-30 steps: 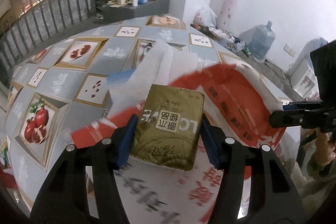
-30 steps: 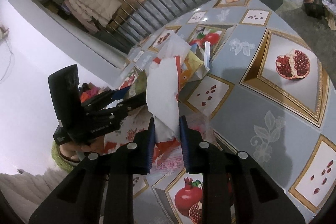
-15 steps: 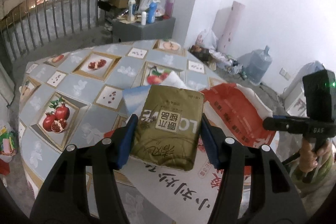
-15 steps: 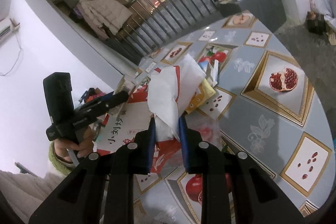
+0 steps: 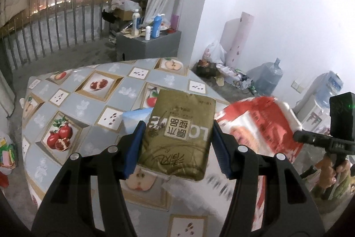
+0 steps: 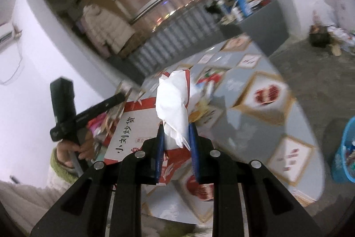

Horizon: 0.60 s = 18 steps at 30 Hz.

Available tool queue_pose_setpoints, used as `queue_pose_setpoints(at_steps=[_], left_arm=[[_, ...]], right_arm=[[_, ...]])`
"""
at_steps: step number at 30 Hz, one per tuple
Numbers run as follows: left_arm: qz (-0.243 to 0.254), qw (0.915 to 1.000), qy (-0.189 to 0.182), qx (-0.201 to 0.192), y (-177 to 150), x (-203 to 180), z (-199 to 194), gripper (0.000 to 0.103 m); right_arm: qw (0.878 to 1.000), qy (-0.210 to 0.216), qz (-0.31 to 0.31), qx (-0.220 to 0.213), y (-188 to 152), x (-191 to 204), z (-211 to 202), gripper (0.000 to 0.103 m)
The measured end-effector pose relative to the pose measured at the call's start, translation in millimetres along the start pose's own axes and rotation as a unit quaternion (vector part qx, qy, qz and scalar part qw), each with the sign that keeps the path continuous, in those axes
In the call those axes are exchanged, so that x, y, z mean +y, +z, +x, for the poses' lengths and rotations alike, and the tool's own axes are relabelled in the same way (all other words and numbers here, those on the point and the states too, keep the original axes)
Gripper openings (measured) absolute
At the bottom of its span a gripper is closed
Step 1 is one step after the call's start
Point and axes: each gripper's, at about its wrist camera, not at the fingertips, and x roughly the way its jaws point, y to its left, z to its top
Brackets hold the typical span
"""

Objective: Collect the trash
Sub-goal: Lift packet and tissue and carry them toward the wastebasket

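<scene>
Gold tissue pack [image 5: 177,137] clamped in left hand-held gripper [image 5: 177,146], right hand-held gripper [image 6: 176,143] pinching white bag [image 6: 173,103]

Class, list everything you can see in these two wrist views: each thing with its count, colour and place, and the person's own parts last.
Gold tissue pack: one, gold-brown, clamped in the left gripper.
Red-and-white plastic bag: one, pinched in the right gripper, raised over the table.
Fruit-print tablecloth: one, grey with framed pomegranates and apples, covering the table.
Blue plastic bin: one, on the floor right of the table, holding rubbish.
Grey cabinet: one, beyond the table, bottles on top.
Water jug: one, bluish, on the floor by the white wall.
Left gripper: one, black with blue pads.
Right gripper: one, black with blue pads.
</scene>
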Motion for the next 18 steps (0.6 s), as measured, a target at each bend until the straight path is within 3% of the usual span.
queue_pose_setpoints(at_steps=[10,13,18], left_arm=[[0.027,0.9977,-0.061,0.005,39,-61,44,0.055],[0.035,0.9945,-0.097,0.019,53,-92,70,0.055],[0.068,0.9852,-0.151,0.045,67,-152,114,0.055]], right_arm=[[0.988,-0.1,0.058,-0.1,6,-68,-78,0.021],[0.979,-0.138,0.083,-0.124,4,-93,-99,0.021],[0.954,-0.221,0.139,-0.148,-3,-141,-129,0.021]])
